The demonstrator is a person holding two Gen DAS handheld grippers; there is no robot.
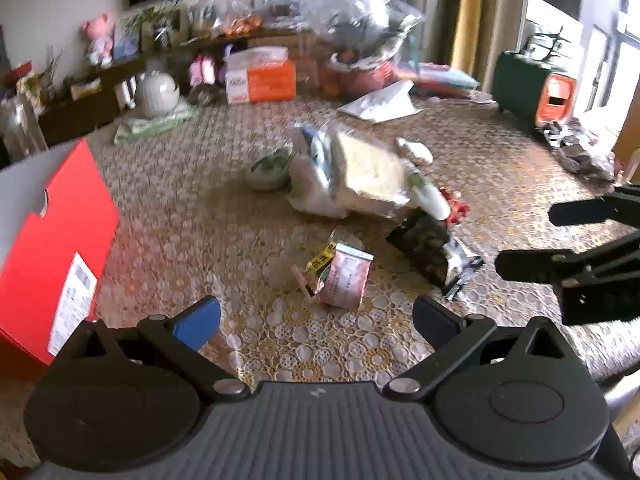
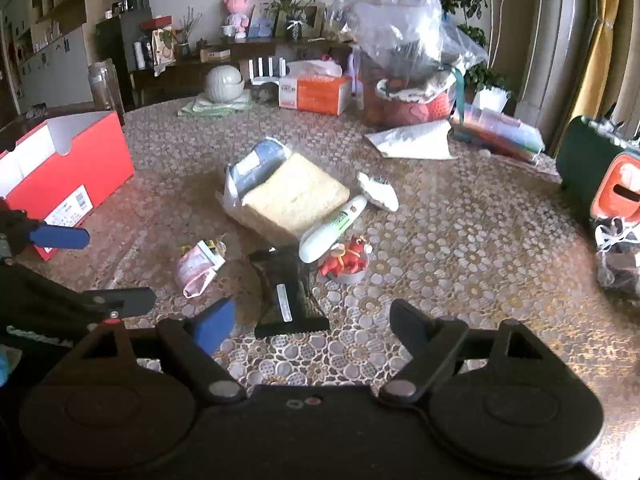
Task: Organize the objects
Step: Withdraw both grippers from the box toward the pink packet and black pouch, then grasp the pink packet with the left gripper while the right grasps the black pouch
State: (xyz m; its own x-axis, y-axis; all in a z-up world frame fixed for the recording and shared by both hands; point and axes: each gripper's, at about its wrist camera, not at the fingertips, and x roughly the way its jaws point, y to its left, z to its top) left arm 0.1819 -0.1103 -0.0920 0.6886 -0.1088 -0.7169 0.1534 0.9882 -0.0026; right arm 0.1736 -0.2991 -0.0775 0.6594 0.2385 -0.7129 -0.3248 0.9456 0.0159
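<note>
Light source: daylight came from the window at my far right, blown out white.
Table: the lace tablecloth was evenly lit, with soft shadows.
Blur: my left wrist view was smeared; the right was sharper.
Edges: fisheye bending, dark corners.

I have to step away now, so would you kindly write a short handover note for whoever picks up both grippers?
Left gripper: jaws open, empty, above the pink packet.
Right gripper: jaws open, empty, above the black packet.
Open red box stands at the table's left edge; what shows of its inside is bare.
Loose mid-table: bagged yellow cloth, white tube, red toy, both packets.
Done: nothing visibly sorted.
Left: probably gathering the loose items, perhaps into the box.
</note>
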